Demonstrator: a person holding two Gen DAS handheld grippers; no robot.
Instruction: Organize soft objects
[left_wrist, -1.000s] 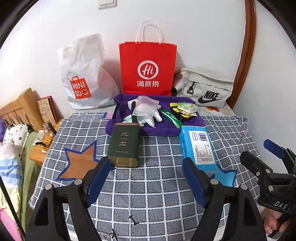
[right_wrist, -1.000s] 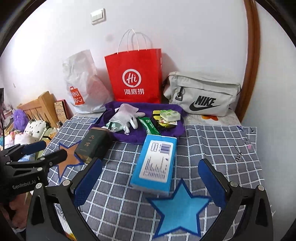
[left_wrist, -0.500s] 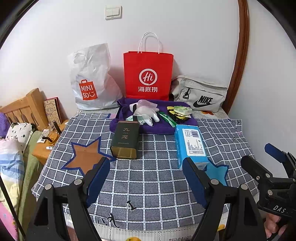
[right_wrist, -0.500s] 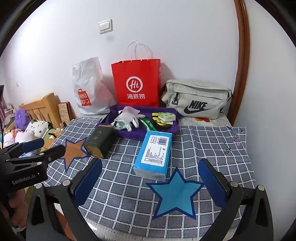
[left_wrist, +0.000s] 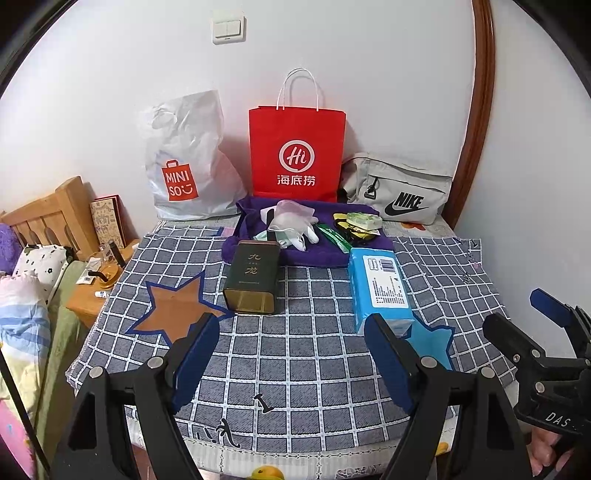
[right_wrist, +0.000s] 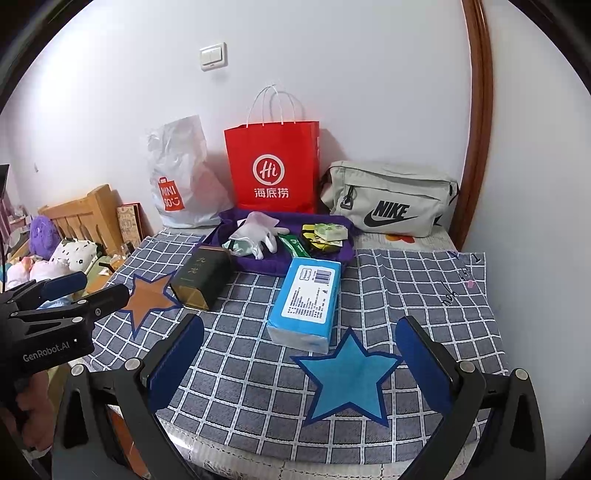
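A blue tissue pack lies on the checked cloth beside a dark green tin. Behind them a purple cloth holds a white glove, a green sachet and small packets. My left gripper is open and empty, held back over the near edge of the table. My right gripper is open and empty, above the blue star patch.
A white MINISO bag, a red paper bag and a grey Nike bag stand against the back wall. A brown star patch lies left. A wooden bedside stand and bedding are off the left edge.
Both grippers have pulled back and up from the table, so the objects look smaller and farther. Both stay open. No object has moved.
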